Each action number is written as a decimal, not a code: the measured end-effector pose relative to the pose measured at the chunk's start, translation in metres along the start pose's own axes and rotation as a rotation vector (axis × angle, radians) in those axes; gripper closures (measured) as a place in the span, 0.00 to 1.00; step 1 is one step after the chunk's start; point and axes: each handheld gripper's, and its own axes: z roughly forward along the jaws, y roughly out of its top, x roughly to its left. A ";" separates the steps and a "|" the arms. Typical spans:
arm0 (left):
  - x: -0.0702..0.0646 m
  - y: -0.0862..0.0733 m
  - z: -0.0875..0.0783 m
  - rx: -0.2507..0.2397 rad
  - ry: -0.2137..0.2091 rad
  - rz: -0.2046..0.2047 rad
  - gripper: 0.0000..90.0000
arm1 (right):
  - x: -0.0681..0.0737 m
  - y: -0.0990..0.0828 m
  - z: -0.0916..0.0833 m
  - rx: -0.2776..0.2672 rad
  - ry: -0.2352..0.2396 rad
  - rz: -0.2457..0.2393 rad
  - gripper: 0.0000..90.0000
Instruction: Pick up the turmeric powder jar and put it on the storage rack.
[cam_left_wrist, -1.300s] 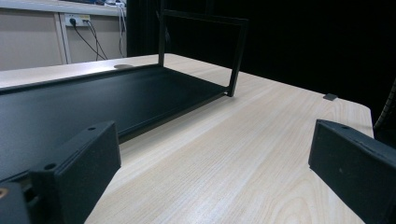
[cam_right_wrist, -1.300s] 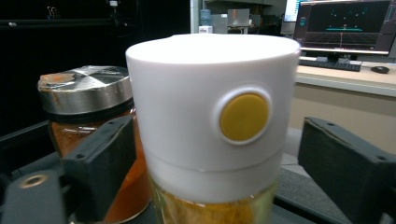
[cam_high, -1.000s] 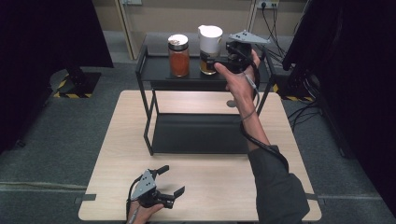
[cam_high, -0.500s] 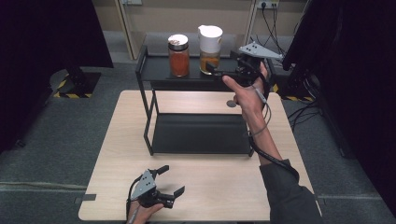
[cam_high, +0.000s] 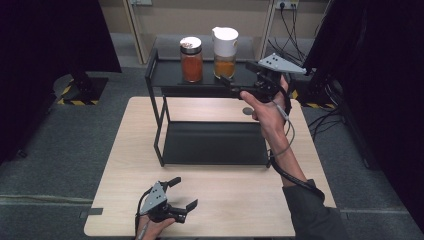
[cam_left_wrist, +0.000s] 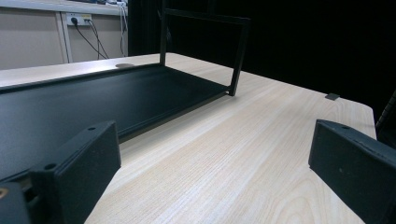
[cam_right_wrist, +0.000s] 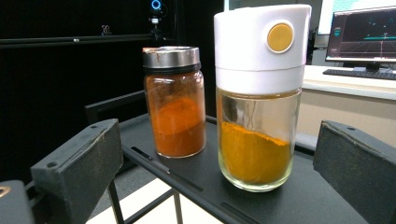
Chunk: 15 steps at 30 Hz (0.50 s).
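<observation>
— What does the jar (cam_right_wrist: 258, 98) in front of the right gripper (cam_high: 239, 81) look like?

— Clear glass with a tall white cap bearing a round yellow button, and about half full of yellow powder. It stands upright on the top shelf of the black rack (cam_high: 165, 74), toward the right side.

— Is the gripper on it?

— No. Its jaws are spread wide, empty, level with the jar and just short of it. In the right gripper view the jar sits between the two jaws but farther back, apart from both.

— What's around it?

— A second jar (cam_right_wrist: 175, 100) just beside it, with a metal lid and orange-red powder. They look close but not touching, though from above I can't be sure. Nothing stands between the gripper and the white-capped jar.

— And the other hand?

— The left gripper (cam_high: 182, 192) rests low on the wooden table (cam_high: 120, 165) at the near edge, jaws wide and holding nothing, facing the rack's bare lower shelf (cam_left_wrist: 93, 100).
</observation>
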 end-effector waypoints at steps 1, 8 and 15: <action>0.000 0.000 0.000 0.000 0.000 0.000 0.02 | 0.000 -0.001 -0.001 -0.002 0.003 0.001 0.02; 0.000 0.000 0.000 0.000 0.001 -0.001 0.02 | 0.001 -0.008 -0.008 -0.011 0.021 -0.001 0.02; 0.000 0.000 0.000 0.000 0.003 -0.001 0.02 | 0.003 -0.017 -0.014 -0.020 0.037 -0.001 0.02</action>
